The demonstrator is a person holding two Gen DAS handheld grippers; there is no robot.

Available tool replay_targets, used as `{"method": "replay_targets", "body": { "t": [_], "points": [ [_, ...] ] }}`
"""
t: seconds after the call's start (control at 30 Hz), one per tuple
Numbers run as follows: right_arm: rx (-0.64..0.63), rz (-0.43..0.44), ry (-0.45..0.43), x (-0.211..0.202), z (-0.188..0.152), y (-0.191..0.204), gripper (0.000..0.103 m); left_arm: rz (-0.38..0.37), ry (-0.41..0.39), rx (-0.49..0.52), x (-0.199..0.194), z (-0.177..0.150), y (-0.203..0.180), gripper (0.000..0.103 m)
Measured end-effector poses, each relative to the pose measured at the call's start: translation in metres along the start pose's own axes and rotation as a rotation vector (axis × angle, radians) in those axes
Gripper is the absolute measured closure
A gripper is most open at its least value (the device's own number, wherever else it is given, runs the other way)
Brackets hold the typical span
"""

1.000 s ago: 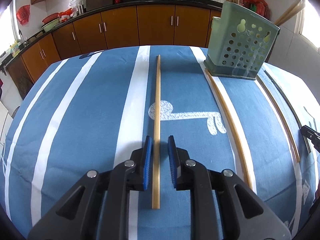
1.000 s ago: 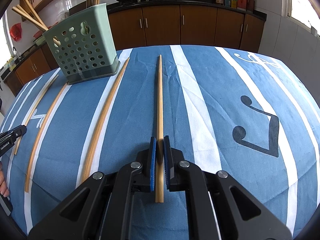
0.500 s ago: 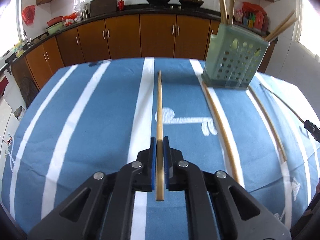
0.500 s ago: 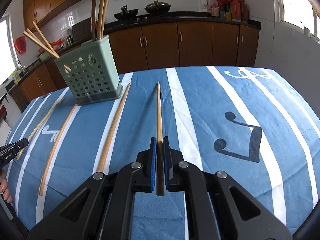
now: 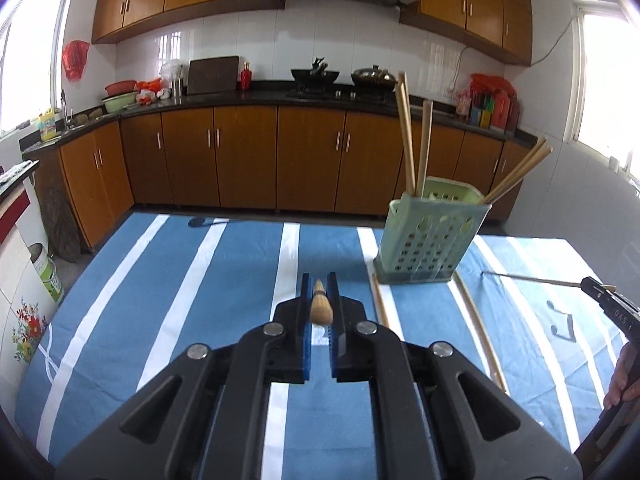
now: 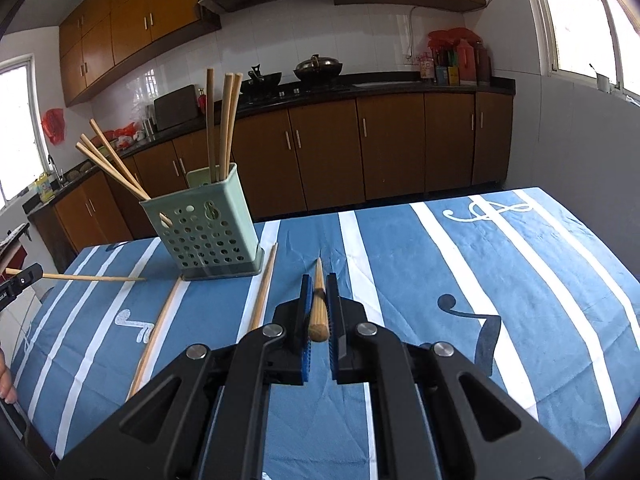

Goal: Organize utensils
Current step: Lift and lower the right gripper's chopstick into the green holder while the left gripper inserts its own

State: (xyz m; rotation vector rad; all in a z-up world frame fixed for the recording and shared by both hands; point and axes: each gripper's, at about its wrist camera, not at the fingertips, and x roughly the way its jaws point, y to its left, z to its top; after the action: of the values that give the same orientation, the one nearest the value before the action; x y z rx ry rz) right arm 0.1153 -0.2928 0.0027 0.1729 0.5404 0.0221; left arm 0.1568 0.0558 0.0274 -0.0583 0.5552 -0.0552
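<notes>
Left wrist: both grippers (image 5: 320, 288) (image 6: 319, 289) clamping chopsticks (image 5: 321, 307) (image 6: 319, 308), now lifted off tablecloth (image 5: 160, 300).

Green holder (image 6: 206, 232) stands on the striped cloth (image 6: 460, 264), its mouth partly filled by upright chopsticks (image 6: 224, 120) and a slanting bundle (image 6: 108, 160) leaning out over one side. Two loose chopsticks (image 6: 262, 292) lie flat just beside its base. Broad bare cloth on the far right in the right wrist view and far left (image 5: 160, 280) in the left wrist view; counter edge beyond drops to floor before the cabinets (image 5: 240, 160).
</notes>
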Motion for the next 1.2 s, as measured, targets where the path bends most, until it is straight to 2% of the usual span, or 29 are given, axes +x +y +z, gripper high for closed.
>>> {"method": "replay_targets", "body": {
  "t": [0.4, 0.73, 1.0, 1.2],
  "points": [
    [0.0, 0.015, -0.062, -0.012, 0.018, 0.004, 0.096, -0.002, -0.07, 0.012, -0.016, 0.024, -0.004, 0.095],
    [-0.007, 0.084, -0.145, -0.034, 0.058, 0.018, 0.096, -0.077, -0.129, 0.026, -0.037, 0.051, -0.017, 0.095],
    [-0.01, 0.199, -0.308, -0.065, 0.111, 0.046, 0.096, -0.129, -0.263, 0.042, -0.057, 0.099, -0.046, 0.095],
    [0.006, 0.223, -0.426, -0.06, 0.14, 0.064, 0.096, -0.127, -0.384, -0.026, -0.055, 0.145, -0.066, 0.095]
  ]
}}
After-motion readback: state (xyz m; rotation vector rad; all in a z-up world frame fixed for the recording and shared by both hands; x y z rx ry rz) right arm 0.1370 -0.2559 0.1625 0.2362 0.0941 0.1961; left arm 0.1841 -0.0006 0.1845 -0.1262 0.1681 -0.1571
